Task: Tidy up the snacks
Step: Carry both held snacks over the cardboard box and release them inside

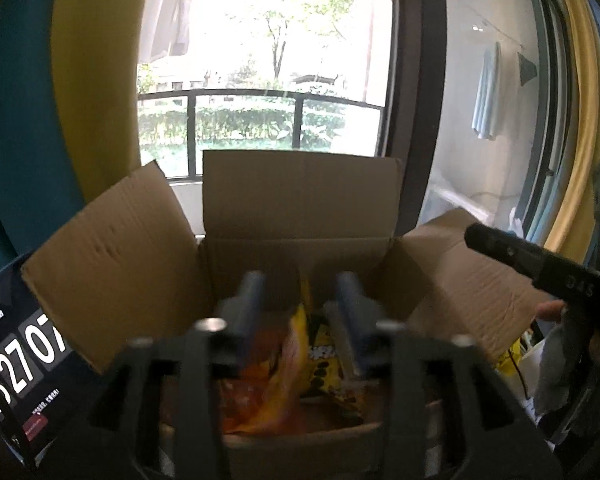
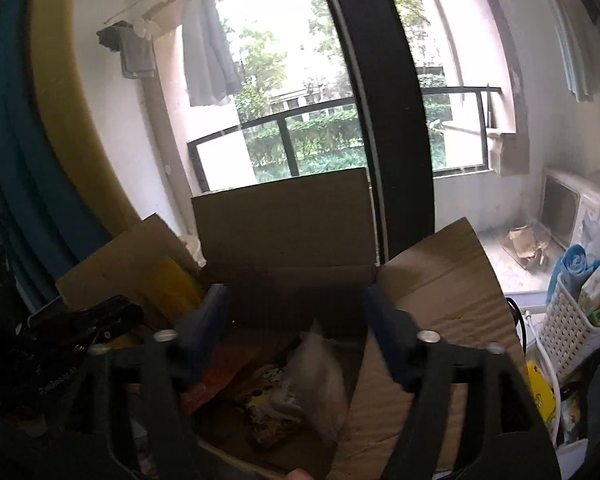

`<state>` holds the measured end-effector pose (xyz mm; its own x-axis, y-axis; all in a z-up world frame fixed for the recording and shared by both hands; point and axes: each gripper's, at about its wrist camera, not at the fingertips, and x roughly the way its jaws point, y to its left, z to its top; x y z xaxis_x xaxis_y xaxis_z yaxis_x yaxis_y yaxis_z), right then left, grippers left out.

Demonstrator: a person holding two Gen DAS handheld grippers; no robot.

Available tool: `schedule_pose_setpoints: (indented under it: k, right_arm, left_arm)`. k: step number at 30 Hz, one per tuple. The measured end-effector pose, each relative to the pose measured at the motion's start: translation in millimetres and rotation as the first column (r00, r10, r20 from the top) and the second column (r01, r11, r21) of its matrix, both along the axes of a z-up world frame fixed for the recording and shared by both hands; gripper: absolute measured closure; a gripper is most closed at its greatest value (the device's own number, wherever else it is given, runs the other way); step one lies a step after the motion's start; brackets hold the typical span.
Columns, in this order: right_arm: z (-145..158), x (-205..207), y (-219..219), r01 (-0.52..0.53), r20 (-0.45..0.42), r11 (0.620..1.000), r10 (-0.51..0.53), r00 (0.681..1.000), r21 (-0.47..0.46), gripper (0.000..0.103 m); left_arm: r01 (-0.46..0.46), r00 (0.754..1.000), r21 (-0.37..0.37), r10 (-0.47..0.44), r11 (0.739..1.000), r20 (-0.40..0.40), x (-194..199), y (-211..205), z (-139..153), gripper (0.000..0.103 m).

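Left wrist view: I look down into an open cardboard box (image 1: 300,208), its flaps standing up in front of a window.
Left gripper (image 1: 304,300): I have the jaws standing apart, no pad pressing on anything.
Yellow snack bag (image 1: 296,344): blurred, upright in the gap between my blue fingers (image 1: 252,296), inside the box; I cannot tell if it touches them.
Orange packet (image 1: 256,392): lying in the box beneath the yellow one.
Clock screen (image 1: 24,356): left of the box, white digits.
Right gripper (image 1: 540,264): I see its dark body over the right flap.

Right wrist view: same box (image 2: 284,224), seen from the right side.
Right gripper jaws: wide apart, gripping nothing.
Clear bag (image 2: 316,376): blurred, between my fingers, over the packets in the box.
White basket (image 2: 568,320): right of the box, holding packets.
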<state>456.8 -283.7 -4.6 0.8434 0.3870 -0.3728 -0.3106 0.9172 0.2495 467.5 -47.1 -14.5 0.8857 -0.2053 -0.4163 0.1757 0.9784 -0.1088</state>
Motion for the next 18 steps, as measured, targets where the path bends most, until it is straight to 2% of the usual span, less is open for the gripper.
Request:
schedule_pose_setpoints:
  k: [1,2,8,18]
  right_arm:
    - [0.8,-1.5,-0.1,-0.002,-0.001,1.0,0.002,1.0,0.005,0.027]
    - [2.6,-2.3,-0.4,-0.002,-0.002,1.0,0.002,1.0,0.005,0.027]
    - [3.1,0.4,7.0,-0.016,-0.012,1.0,0.016,1.0,-0.022,0.027]
    - [30.3,-36.7,21.0,-0.068,0.066,0.996,0.071,0.995,-0.056,0.027]
  left_arm:
    - [-0.001,1.0,-0.011,0.001,1.0,0.004,0.1,3.6,0.2,0.033]
    - [-0.004,1.0,-0.022,0.004,1.0,0.009,-1.1,6.2,1.4,0.03]
    - [-0.03,0.999,-0.023,0.03,0.999,0.011,-16.9,15.0,9.8,0.03]
    - [-0.025,0.999,-0.022,0.026,0.999,0.045,-68.6,24.6,32.9,0.029]
